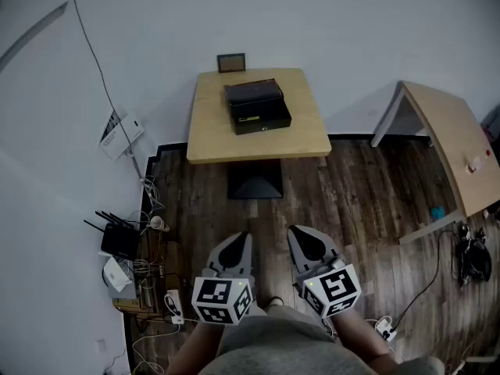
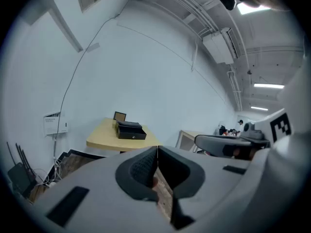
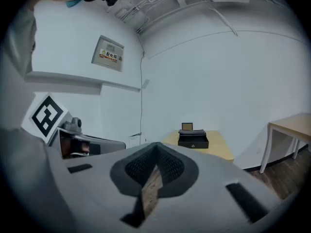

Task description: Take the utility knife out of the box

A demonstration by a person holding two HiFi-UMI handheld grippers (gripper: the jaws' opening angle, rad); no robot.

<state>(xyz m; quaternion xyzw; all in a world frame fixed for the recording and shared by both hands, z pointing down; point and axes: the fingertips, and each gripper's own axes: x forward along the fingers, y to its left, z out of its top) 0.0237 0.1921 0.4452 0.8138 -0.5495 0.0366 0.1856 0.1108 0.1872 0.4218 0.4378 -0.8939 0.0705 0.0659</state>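
- Desk [image 1: 305, 131] of pale wood against white wall [image 1: 351, 37] carries black box [image 1: 258, 108].
- Dark plank floor [image 1: 351, 201] lies below.
- Left tongs [image 1: 244, 238] and right tongs [image 1: 294, 231] are clenched, empty.

wall sign [image 3: 111, 53] with red band, print too small to read

Black box [image 1: 258, 106] on pale-wood table [image 1: 305, 135], dark-brown plank floor [image 1: 359, 201], black-and-white square-patterned cubes [image 1: 223, 301], white wall [image 1: 351, 22].

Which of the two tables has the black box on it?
The square table straight ahead, against the wall, bears the black box; the table at right has none.
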